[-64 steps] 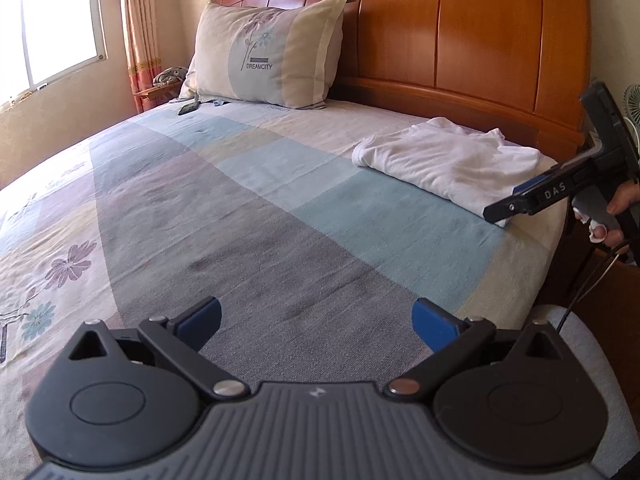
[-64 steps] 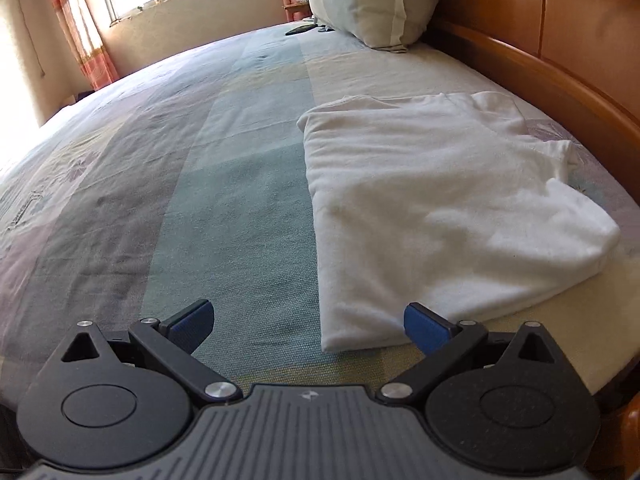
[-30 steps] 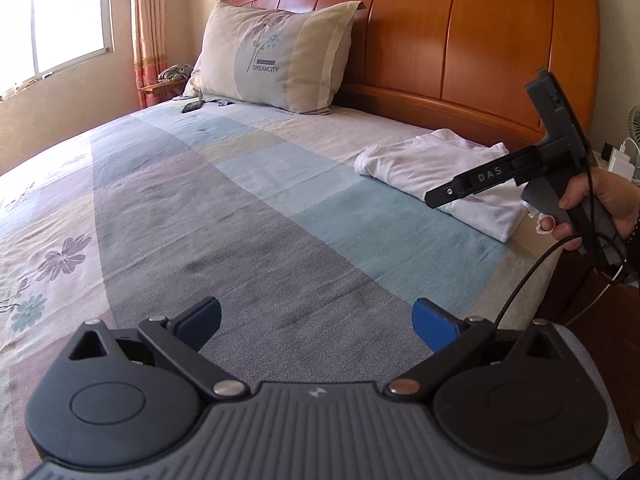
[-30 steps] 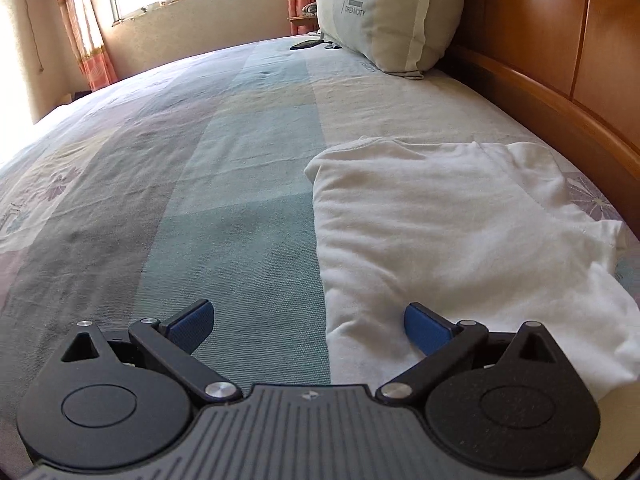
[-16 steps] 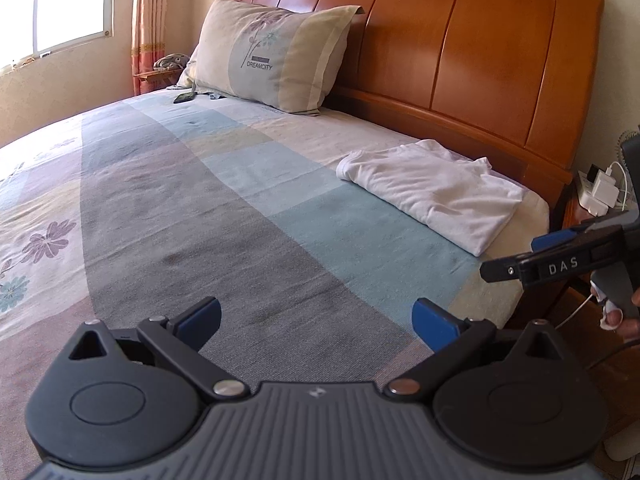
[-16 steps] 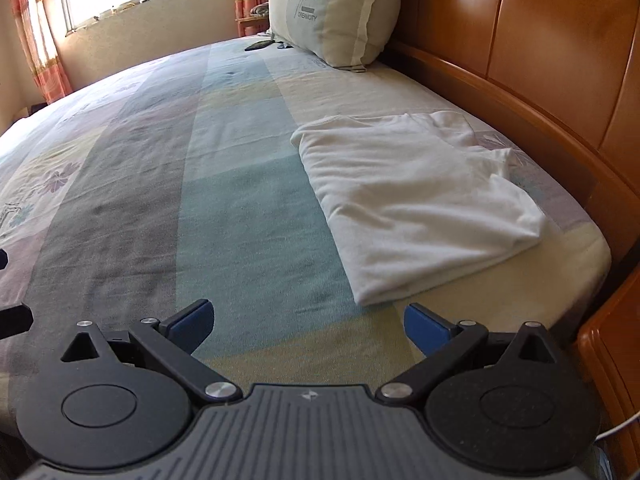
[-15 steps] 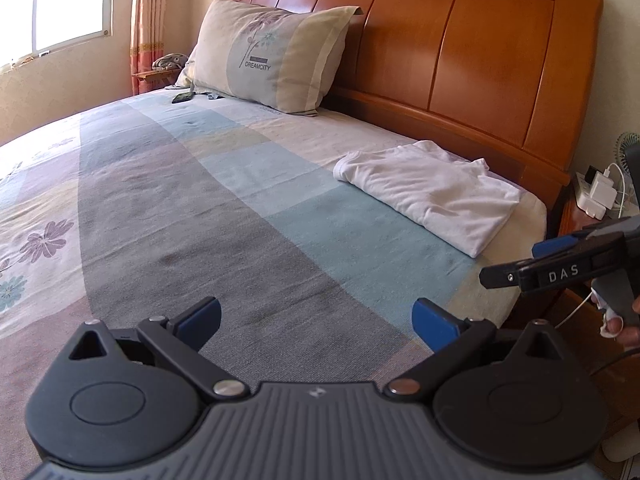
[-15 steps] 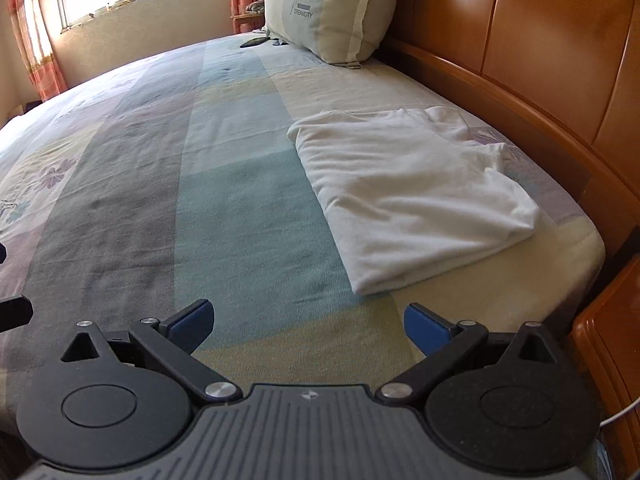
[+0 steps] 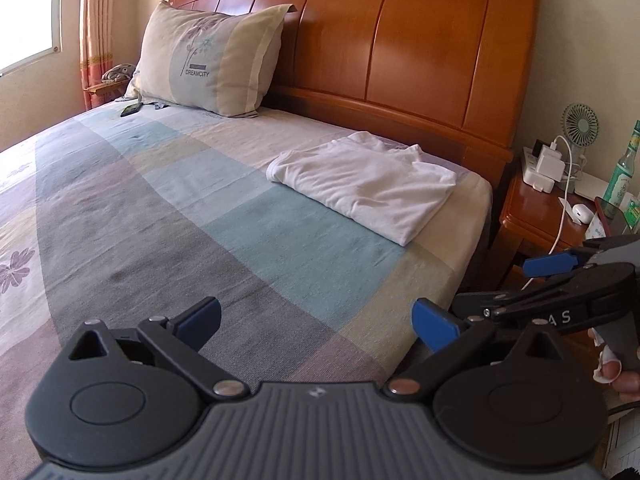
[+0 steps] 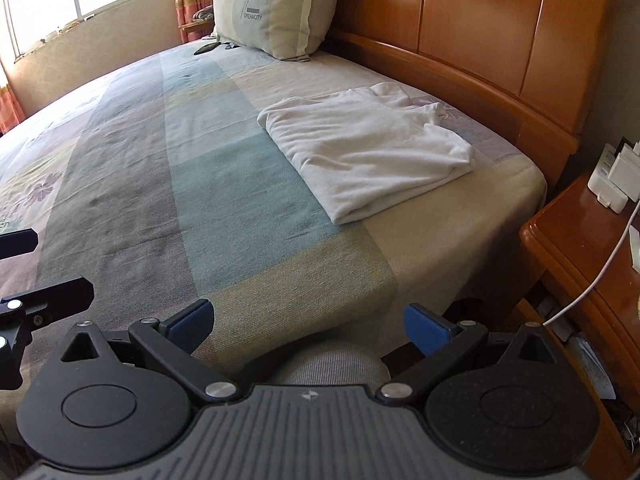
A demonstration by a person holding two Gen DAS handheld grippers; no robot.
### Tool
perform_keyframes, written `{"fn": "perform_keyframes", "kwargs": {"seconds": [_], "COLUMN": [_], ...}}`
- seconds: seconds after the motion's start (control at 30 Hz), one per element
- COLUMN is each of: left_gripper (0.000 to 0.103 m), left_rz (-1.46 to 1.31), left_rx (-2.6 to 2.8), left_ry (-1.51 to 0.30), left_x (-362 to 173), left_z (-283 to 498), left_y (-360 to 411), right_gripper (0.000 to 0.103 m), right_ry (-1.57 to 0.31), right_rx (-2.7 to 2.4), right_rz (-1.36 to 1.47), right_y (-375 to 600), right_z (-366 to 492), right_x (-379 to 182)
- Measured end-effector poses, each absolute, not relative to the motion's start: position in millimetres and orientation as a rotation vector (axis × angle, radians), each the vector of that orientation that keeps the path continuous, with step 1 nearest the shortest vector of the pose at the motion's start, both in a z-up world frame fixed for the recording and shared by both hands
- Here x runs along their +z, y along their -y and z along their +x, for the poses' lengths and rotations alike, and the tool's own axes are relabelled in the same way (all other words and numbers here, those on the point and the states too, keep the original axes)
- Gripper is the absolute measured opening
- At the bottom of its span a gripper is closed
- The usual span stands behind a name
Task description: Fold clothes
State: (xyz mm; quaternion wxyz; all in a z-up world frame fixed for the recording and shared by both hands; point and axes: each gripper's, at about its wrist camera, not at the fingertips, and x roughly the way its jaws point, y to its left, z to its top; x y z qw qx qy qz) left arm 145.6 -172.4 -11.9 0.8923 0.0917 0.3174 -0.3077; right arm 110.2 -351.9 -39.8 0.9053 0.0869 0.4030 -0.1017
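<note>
Spanning both views, a bed [image 9: 168, 216] with a striped and flower-printed cover meets a tall wooden headboard [image 9: 400, 60]. Propped against the headboard is a pillow [image 9: 208, 60] printed with a flower sprig and the word "DREAMCITY". Near the bed's corner by the headboard lies a white garment [image 9: 368, 188], folded into a flat oblong, its long axis running slantwise from the headboard side toward the bed's side edge; the crumpled end lies nearest the headboard and the neat folded edge faces the middle of the bed [image 10: 372, 148]. Beside that corner stands a wooden nightstand [image 9: 536, 208], the bench for a white charger block [image 9: 550, 164] with its cable, a small desk fan [image 9: 580, 124] and a green bottle [image 9: 622, 172] whose label cannot be read. Held low off the bed's side edge, the left tongs [image 9: 316, 320] and the right tongs [image 10: 310, 324] both stand wide apart and grip nothing, well apart from the garment. Seen from the left camera, the right tool's side shows the letters "A S", the rest hidden. A hand [image 9: 612, 368] grips its handle.
</note>
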Motion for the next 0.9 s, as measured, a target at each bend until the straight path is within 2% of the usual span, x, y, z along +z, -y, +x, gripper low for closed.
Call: {"fn": "perform_keyframes", "kwargs": {"seconds": [0.5,0.9], "left_gripper": [0.101,0.101], "left_rz": [0.164,0.102], "left_rx": [-0.624,-0.591], "left_ry": [-0.625,-0.617], "left_x": [1,1], "left_z": [98,65], "left_y": [167,160], "right_gripper": [0.103,0.103], "right_ry": [-0.724,-0.685], "right_rx": [-0.244,-0.2], "right_rz": [0.115,0.109], "right_y": [328,326], "right_z": [41,11], "right_x": [-8,-7]}}
